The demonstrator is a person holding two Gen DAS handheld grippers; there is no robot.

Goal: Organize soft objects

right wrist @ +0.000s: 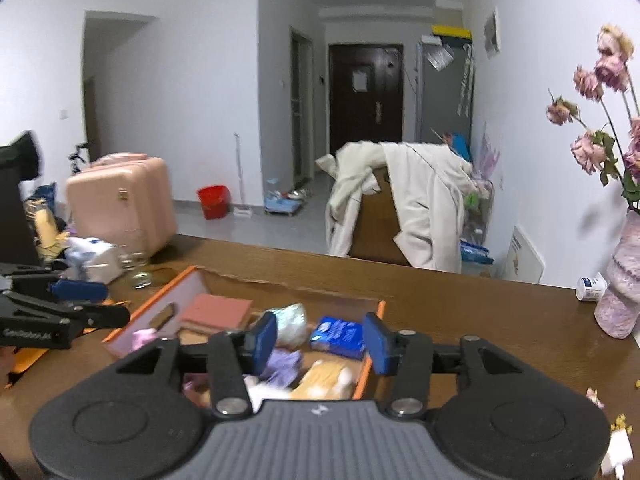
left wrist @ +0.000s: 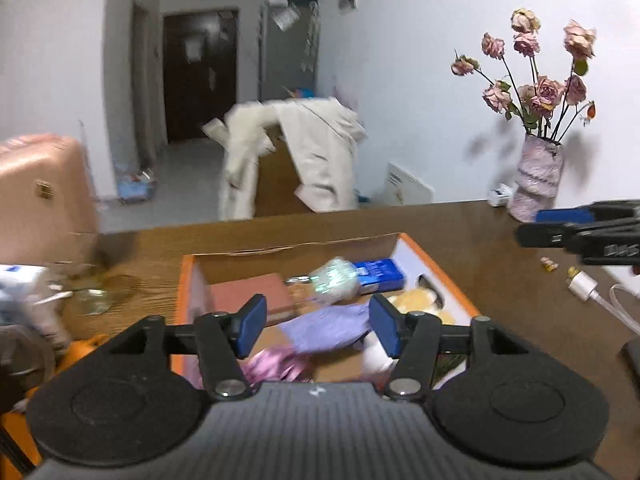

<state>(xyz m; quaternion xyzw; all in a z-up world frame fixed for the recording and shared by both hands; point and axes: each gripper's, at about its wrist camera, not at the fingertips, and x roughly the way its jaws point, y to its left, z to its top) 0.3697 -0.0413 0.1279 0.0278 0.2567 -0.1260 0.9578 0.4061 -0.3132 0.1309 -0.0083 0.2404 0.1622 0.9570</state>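
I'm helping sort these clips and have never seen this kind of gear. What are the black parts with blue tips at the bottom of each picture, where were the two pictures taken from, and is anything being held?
No robot here: a person carries one hand-held gripper in each hand, each with a camera looking forward along its two fingers. One picture comes from the left hand-held gripper, the other from the right hand-held gripper. The blue tips are the finger pads. Both stand open with nothing between them.

On the wooden table below sits an orange-rimmed cardboard box holding a purple cloth, a blue packet, a reddish book and a pale bundle. A vase of dried roses stands at the right.
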